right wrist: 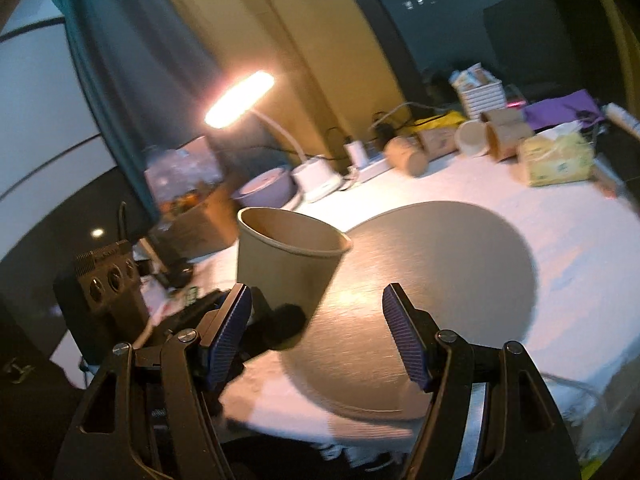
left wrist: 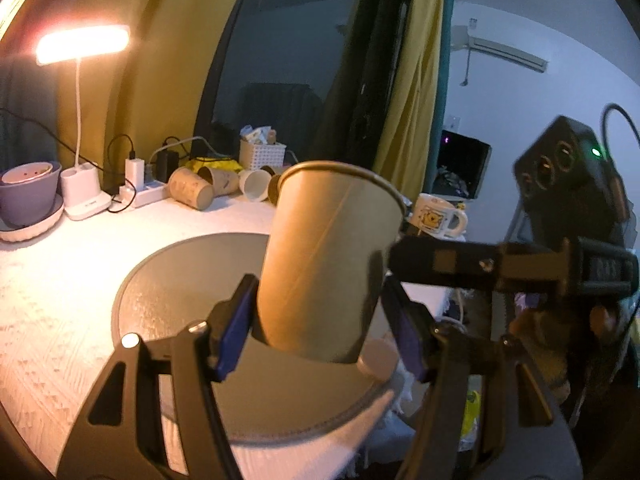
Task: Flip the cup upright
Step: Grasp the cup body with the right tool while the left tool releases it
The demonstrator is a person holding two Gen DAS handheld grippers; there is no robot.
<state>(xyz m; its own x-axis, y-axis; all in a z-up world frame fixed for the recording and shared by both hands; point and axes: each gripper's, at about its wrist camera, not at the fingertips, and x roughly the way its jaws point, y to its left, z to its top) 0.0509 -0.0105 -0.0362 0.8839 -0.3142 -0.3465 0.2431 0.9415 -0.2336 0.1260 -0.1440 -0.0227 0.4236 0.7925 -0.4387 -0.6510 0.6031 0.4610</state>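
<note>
Lamp-lit tabletop (left wrist: 52, 280) w/ white cloth, round grey mat (right wrist: 440, 280) mid-frame.
Left tool (left wrist: 320, 332) grips paper cup (left wrist: 332, 260) at its lower wall, rim up, tilted, above mat; right tool (right wrist: 316, 336) spread wide, empty, cup (right wrist: 288, 264) w/ rim up in frame center-left.

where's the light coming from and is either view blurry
Left wrist view: the lit desk lamp blows out to glare at upper left, warming the paper cup; fairly sharp. Right wrist view: same lamp behind the cup; motion blur smears the table edges.
</note>
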